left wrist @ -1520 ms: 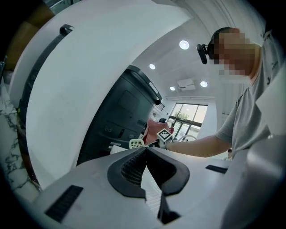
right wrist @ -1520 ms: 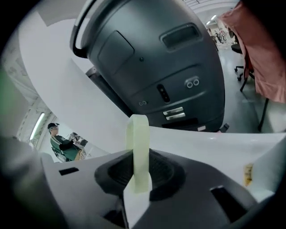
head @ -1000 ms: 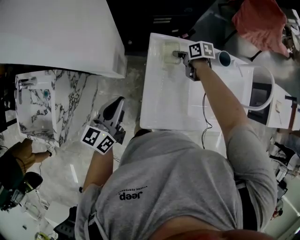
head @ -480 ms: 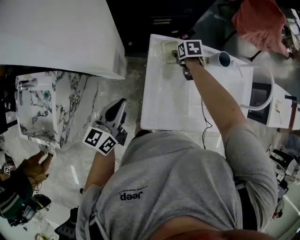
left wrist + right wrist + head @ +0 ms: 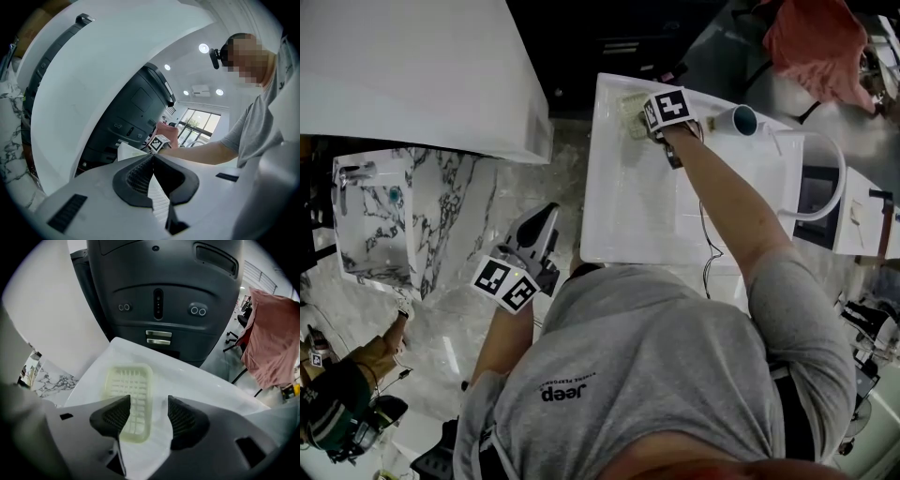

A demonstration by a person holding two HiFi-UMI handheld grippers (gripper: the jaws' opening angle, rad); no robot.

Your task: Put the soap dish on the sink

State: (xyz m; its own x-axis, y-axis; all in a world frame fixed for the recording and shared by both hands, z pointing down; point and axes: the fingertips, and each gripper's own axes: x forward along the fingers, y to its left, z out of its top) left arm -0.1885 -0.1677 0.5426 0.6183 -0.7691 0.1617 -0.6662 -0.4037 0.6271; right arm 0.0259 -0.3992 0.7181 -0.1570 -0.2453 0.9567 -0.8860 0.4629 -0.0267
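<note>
The pale yellow slotted soap dish (image 5: 632, 101) lies flat at the far left corner of the white sink top (image 5: 637, 206). My right gripper (image 5: 652, 122) points steeply down just above it. In the right gripper view its jaws are opening. The dish (image 5: 129, 386) rests on the white surface (image 5: 192, 378) below and between them, partly behind the left pad (image 5: 112, 416), and neither pad presses on it. The right gripper (image 5: 148, 402) holds nothing. My left gripper (image 5: 539, 225) hangs low beside my body, away from the sink. Its jaws (image 5: 153, 158) meet at the tip, empty.
A white tube with a blue rim (image 5: 739, 119) lies right of the dish, and a curved white hose (image 5: 836, 178) loops beyond. A red cloth (image 5: 816, 42) hangs at the far right. A dark machine (image 5: 159, 296) stands behind the sink. A marble basin unit (image 5: 375, 216) and another person's arm (image 5: 342, 412) are at left.
My right gripper's wrist has rolled and its marker cube has shifted left over the dish, which now lies free on the sink top. The other person's arm at lower left has moved down.
</note>
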